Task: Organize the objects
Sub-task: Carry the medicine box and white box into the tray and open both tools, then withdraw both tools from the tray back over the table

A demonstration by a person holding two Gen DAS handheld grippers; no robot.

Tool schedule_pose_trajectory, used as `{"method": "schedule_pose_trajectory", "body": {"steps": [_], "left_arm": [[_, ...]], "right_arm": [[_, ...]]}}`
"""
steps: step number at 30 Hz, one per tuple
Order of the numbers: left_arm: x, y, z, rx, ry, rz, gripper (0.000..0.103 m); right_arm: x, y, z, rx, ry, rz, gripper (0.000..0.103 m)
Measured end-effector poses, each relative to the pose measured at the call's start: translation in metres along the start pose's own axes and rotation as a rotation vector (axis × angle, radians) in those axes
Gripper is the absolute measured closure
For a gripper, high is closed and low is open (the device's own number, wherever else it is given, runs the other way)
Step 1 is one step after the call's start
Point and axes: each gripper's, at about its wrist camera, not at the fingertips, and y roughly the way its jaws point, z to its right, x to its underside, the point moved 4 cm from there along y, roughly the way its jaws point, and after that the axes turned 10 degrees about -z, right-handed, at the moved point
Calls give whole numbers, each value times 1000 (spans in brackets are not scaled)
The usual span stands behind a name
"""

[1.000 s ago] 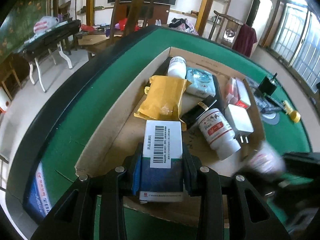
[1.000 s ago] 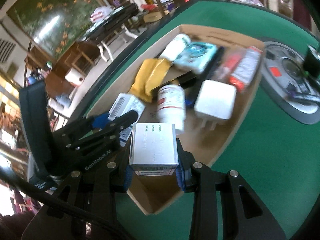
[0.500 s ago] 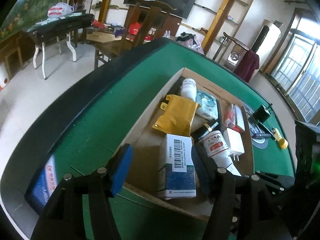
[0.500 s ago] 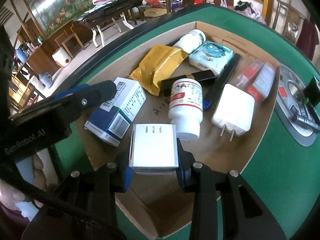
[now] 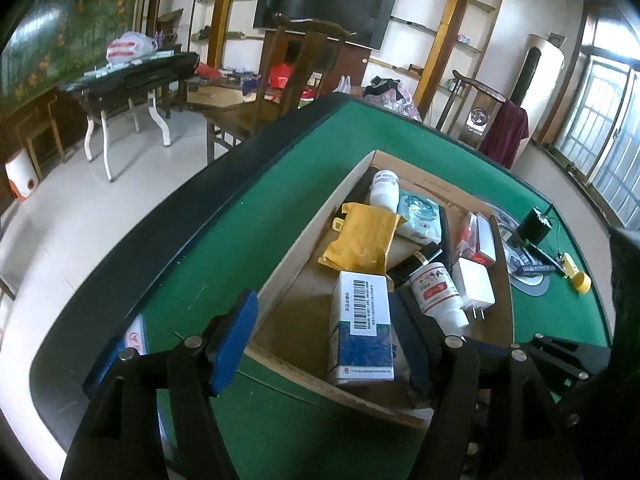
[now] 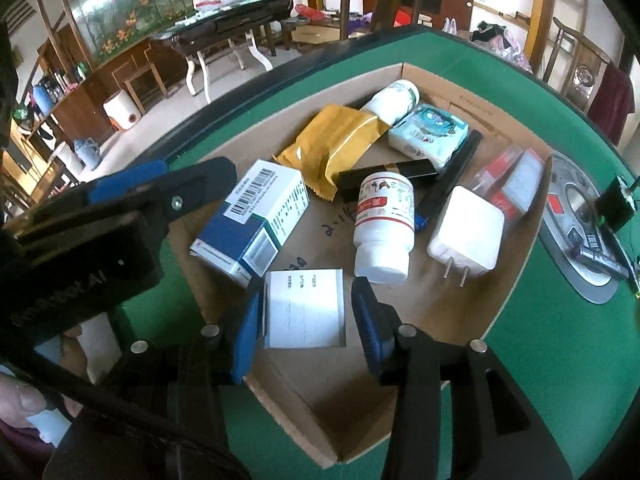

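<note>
Now both tongs are letting go over the shallow brown cardboard tray on the green felt tabletop. At lower centre of the left view, the left tongs stand spread and still widening; the blue-and-white barcoded carton lies free between them on the tray floor. In the right view, the right tongs are opening around the small white box, gaps showing at both pads, apparently just set down. Farther up the tray lie a yellow foil pouch, a white red-labelled pill bottle, a white plug charger and a teal tissue pack.
</note>
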Motion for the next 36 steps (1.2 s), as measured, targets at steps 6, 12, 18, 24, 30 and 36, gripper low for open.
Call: {"method": "schedule_pose_trajectory", "body": {"steps": [6, 12, 18, 24, 30, 36], "left_arm": [[5, -13, 15, -15, 42, 18, 40], [9, -24, 41, -21, 95, 29, 40], [15, -33, 83, -15, 183, 39, 40], [12, -34, 127, 37, 263, 14, 40], [2, -25, 174, 98, 328, -36, 40], [2, 0, 232, 108, 456, -74, 40]], "right_arm": [[6, -20, 6, -10, 37, 46, 61], [22, -44, 26, 3, 91, 96, 60], [41, -70, 68, 35, 176, 140, 55], [68, -99, 133, 92, 315, 191, 55], [105, -132, 212, 127, 506, 239, 54], [140, -145, 274, 128, 676, 275, 51]]}}
